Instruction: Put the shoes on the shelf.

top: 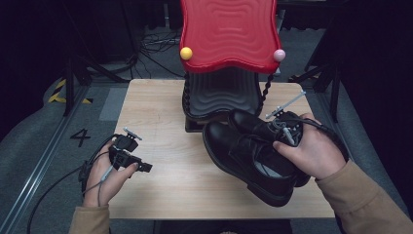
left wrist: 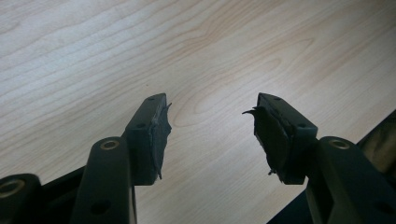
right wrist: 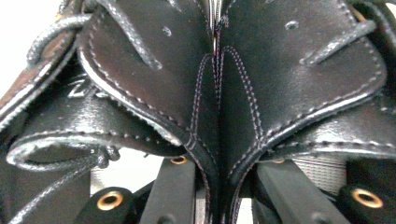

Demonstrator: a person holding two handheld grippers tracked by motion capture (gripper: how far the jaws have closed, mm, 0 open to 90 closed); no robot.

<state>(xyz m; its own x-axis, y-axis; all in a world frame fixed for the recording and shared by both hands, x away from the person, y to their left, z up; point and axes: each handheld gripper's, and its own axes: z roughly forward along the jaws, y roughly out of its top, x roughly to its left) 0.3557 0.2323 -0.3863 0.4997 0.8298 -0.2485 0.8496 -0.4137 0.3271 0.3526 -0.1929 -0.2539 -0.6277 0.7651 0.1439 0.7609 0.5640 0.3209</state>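
Black leather shoes (top: 248, 151), a pair, hung above the right half of the wooden table (top: 160, 126), their toes pointing toward its middle. The right gripper (top: 280, 127) carried them, with the right hand (top: 311, 151) wrapped around its body. In the right gripper view its jaws were clamped on the inner sides of the two shoes (right wrist: 219, 107), pressed together where the stitched edges met, laces trailing to either side. Just behind the pair stood a rack (top: 221, 92) with a wavy red top (top: 229, 31), a yellow ball (top: 186, 53) and a pink ball (top: 279, 55) at its front corners. The left gripper (top: 146, 167) sat low at the table's left edge in the left hand (top: 109, 178). Its jaws stood apart over bare wood (left wrist: 210, 56), nothing between them, worn pads (left wrist: 159, 135) facing each other.
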